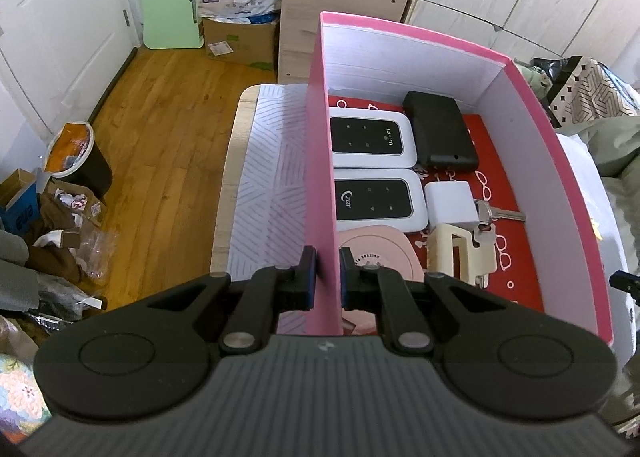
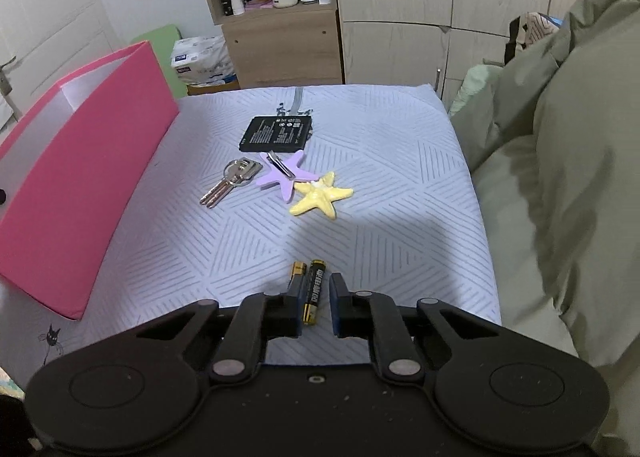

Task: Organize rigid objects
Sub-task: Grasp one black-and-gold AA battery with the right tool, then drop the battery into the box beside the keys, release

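Observation:
My left gripper [image 1: 328, 271] is shut on the left wall of the pink box [image 1: 320, 177]. Inside lie two white routers [image 1: 370, 137], a black case [image 1: 440, 129], a white charger [image 1: 450, 203], a key [image 1: 500, 213], a cream clip [image 1: 460, 253] and a pink disc [image 1: 380, 253]. In the right wrist view the pink box [image 2: 80, 177] stands at the left. My right gripper [image 2: 315, 297] is open around a black battery [image 2: 314, 289]; a second battery [image 2: 296, 271] lies beside it. Farther off lie keys [image 2: 230, 179], a purple star [image 2: 284, 177], a yellow star [image 2: 320, 199] and a flat black battery [image 2: 276, 133].
The box and loose items rest on a pale striped cloth [image 2: 360, 217] over a table. Green bedding [image 2: 560, 177] lies at the right. A wooden cabinet [image 2: 280, 45] stands behind. On the floor at the left are a bin [image 1: 76, 157] and clutter.

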Demonstrator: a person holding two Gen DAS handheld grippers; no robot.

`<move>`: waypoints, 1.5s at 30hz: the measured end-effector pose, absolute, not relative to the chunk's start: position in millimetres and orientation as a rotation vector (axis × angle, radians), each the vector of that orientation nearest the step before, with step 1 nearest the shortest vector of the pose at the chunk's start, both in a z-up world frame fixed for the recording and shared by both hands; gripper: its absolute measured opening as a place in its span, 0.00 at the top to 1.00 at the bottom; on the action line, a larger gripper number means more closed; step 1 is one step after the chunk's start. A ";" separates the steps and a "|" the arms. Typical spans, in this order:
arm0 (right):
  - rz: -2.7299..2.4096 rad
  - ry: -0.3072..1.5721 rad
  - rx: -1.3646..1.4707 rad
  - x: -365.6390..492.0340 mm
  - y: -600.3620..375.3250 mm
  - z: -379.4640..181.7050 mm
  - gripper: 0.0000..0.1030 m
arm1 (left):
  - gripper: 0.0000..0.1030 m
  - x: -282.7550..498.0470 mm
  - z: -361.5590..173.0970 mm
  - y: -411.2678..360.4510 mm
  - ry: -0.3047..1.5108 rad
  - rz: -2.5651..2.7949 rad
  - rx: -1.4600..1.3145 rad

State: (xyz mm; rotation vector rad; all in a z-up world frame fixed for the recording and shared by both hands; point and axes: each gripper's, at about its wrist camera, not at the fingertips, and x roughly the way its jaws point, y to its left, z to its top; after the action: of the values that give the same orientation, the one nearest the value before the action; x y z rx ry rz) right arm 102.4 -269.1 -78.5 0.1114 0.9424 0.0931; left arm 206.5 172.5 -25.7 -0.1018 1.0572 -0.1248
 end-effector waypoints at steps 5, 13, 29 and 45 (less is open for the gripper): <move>0.093 0.973 0.095 107.9 -265.6 -83.8 0.85 | 0.90 203.5 -26.5 172.8 1.046 -0.125 -0.105; 0.105 1.005 0.044 120.2 -265.1 -92.7 0.86 | 0.90 205.1 -26.0 169.9 1.051 -0.120 -0.086; 0.342 0.750 -0.033 125.1 -216.4 -0.5 0.89 | 0.90 209.1 -25.0 167.6 1.076 -0.148 -0.043; 0.959 0.869 -0.242 153.5 -55.8 2.2 0.88 | 0.90 207.2 -24.6 164.2 1.069 -0.158 0.000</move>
State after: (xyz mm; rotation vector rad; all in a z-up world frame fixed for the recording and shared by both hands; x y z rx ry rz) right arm 153.5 -55.8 2.2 -0.2416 0.8687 0.9586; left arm 207.2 164.2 -24.6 0.0001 1.0689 -0.1585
